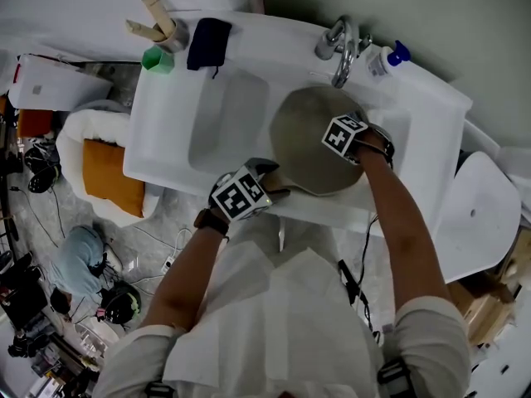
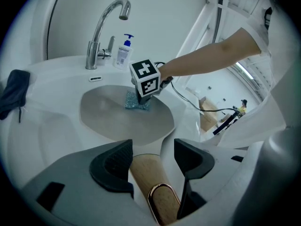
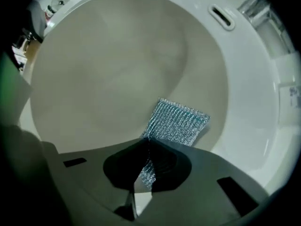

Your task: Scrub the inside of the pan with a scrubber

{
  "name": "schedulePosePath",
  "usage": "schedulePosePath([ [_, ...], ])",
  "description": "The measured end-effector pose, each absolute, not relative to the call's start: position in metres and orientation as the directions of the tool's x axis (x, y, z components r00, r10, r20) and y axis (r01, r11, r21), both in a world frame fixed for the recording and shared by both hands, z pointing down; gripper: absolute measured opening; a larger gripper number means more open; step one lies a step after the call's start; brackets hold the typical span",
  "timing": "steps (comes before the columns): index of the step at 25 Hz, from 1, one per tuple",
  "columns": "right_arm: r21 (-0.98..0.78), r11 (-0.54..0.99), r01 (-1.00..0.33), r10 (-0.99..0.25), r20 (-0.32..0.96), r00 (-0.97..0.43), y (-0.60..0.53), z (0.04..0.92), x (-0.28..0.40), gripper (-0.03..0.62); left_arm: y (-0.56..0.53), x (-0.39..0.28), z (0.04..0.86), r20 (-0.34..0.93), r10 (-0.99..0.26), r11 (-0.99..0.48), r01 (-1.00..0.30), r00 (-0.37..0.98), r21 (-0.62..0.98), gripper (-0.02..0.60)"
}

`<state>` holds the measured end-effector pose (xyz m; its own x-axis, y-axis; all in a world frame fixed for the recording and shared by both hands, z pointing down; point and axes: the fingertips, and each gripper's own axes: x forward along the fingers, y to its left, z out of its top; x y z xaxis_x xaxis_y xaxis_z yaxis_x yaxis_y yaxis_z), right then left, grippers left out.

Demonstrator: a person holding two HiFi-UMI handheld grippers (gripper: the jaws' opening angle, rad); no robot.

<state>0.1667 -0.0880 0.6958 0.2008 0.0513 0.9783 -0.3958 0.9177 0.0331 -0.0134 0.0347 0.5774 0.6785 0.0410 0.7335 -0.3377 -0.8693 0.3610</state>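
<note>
Sink station in a cluttered workroom: white washbasin (image 1: pixel 431 131) beneath the right tongs (image 3: pixel 147 166), chrome faucet (image 1: pixel 340 44) and pump bottle (image 1: pixel 388 59) just beyond them, cables (image 1: pixel 153 240) strewn on the floor (image 1: pixel 178 210) left of the left tongs (image 2: pixel 150 161)

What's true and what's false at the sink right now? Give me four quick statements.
1. The right gripper pinches the scrubber. True.
2. The scrubber lies outside the pan. False: it lies against the pan's inside.
3. The handle sits between the jaws of the left gripper. True.
4. The soap bottle lies in the pan. False: it stands upright beside the tap.
</note>
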Motion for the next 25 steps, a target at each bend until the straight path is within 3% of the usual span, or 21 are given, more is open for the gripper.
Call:
schedulePosePath([
  [5, -0.177, 0.832, -0.526, 0.287, 0.949, 0.133, -0.031, 0.686, 0.162, 0.015, 0.034, -0.013, 0.579, 0.733, 0.031, -0.87, -0.343, 0.679, 0.355, 0.285],
  [8, -0.354, 0.748, -0.562, 0.432, 0.902, 0.006, 0.002, 0.675, 0.137, 0.015, 0.034, -0.013, 0.578, 0.734, 0.029, -0.869, -0.346, 0.678, 0.354, 0.285],
  [12, -0.522, 0.633, -0.572, 0.51, 0.837, -0.2, 0.026, 0.667, 0.097, 0.015, 0.035, -0.012, 0.577, 0.734, 0.026, -0.869, -0.348, 0.678, 0.352, 0.287],
  [17, -0.66, 0.531, -0.532, 0.476, 0.751, -0.457, 0.025, 0.656, 0.04, 0.015, 0.034, -0.013, 0.577, 0.733, 0.023, -0.868, -0.35, 0.68, 0.351, 0.287],
  [25, -0.732, 0.385, -0.562, 0.21, 0.662, -0.719, -0.025, 0.644, -0.019, 0.015, 0.034, -0.013, 0.577, 0.732, 0.023, -0.87, -0.348, 0.681, 0.351, 0.287],
])
